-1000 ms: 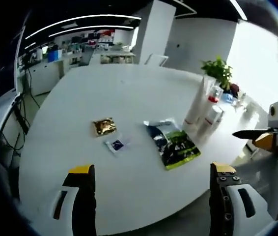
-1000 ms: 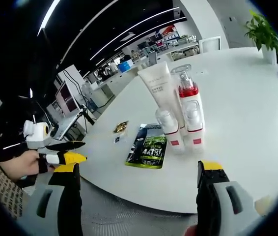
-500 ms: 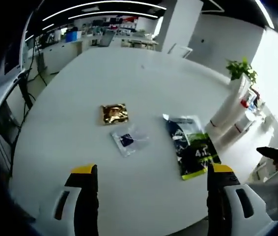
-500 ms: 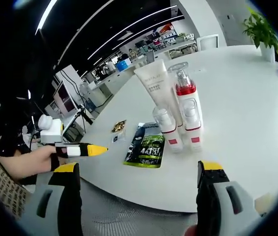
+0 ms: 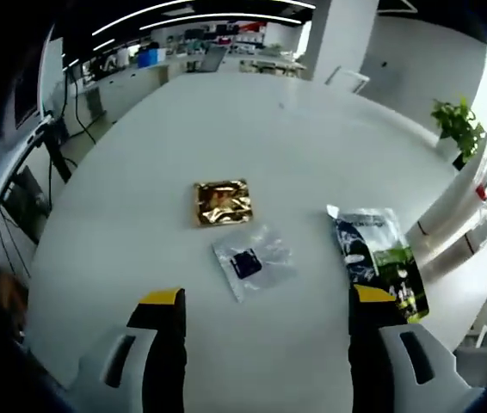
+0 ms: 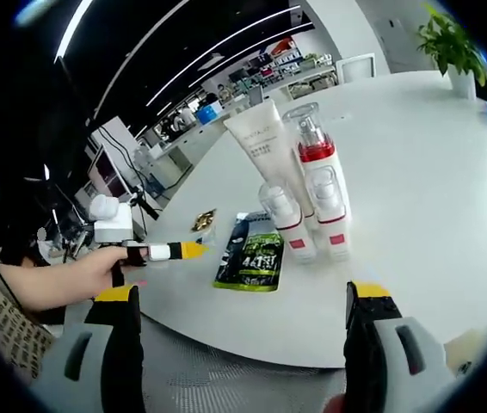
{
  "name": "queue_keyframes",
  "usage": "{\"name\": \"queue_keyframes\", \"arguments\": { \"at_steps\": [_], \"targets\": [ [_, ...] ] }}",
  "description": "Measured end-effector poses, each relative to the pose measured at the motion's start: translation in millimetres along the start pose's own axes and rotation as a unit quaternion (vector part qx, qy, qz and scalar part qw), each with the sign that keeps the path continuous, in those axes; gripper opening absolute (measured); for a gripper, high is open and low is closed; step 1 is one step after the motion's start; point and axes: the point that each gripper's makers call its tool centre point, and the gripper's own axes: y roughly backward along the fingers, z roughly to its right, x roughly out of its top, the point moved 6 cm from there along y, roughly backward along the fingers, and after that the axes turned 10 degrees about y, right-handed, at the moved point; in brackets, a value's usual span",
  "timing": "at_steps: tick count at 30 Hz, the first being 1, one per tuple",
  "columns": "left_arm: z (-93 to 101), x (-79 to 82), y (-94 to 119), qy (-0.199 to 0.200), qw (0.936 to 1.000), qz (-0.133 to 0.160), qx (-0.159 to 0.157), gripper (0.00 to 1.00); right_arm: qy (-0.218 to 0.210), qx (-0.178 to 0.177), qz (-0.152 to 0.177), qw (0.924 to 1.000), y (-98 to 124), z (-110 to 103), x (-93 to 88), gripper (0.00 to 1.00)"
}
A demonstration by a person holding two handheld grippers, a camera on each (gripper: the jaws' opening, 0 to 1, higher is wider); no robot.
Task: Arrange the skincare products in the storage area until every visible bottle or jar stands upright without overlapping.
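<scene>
Both pairs of jaws stand wide apart, gripping nothing. Left gripper (image 5: 264, 301) hovers over the white table (image 5: 140, 172); just ahead lies a clear sachet (image 5: 250, 261), beyond it a gold sachet (image 5: 223, 202), and to the right a green-and-black pouch (image 5: 379, 261). Past the right gripper (image 6: 240, 297), that pouch lies flat beside an upright small bottle (image 6: 283, 219), a red-collared pump bottle (image 6: 319, 185) and a white tube (image 6: 261, 151), possibly touching. Farther off stands a potted plant (image 6: 450, 39).
</scene>
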Motion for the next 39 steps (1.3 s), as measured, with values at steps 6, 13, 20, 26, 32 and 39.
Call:
{"name": "queue_keyframes", "arguments": {
  "at_steps": [6, 13, 20, 26, 32, 39],
  "targets": [
    [2.4, 9.4, -16.1, 0.008, 0.9997, -0.001, 0.022, 0.70, -0.005, -0.003, -0.001, 1.0000, 0.4, 0.5, -0.4, 1.00],
    [0.4, 14.3, -28.6, 0.006, 0.9990, -0.001, 0.044, 0.65, -0.012, -0.007, -0.002, 0.9999, 0.9, 1.4, -0.9, 1.00],
    [-1.6, 18.1, -34.5, 0.004, 0.9985, -0.001, 0.055, 0.62, -0.014, -0.008, -0.002, 0.9999, 1.1, 2.3, -1.3, 0.98],
    [-3.3, 17.9, -36.5, -0.018, 0.9980, -0.003, 0.061, 0.57, -0.015, -0.009, -0.002, 0.9998, 1.2, 3.4, -1.7, 0.98],
    [-2.2, 19.3, -36.1, -0.031, 0.9984, 0.000, 0.048, 0.39, -0.015, -0.010, -0.001, 0.9998, 1.3, 4.1, -1.8, 0.98],
    [-4.0, 20.0, -34.3, -0.032, 0.9987, -0.004, 0.039, 0.38, -0.013, -0.012, 0.001, 0.9998, 1.5, 3.7, -1.0, 0.98]
  ]
}}
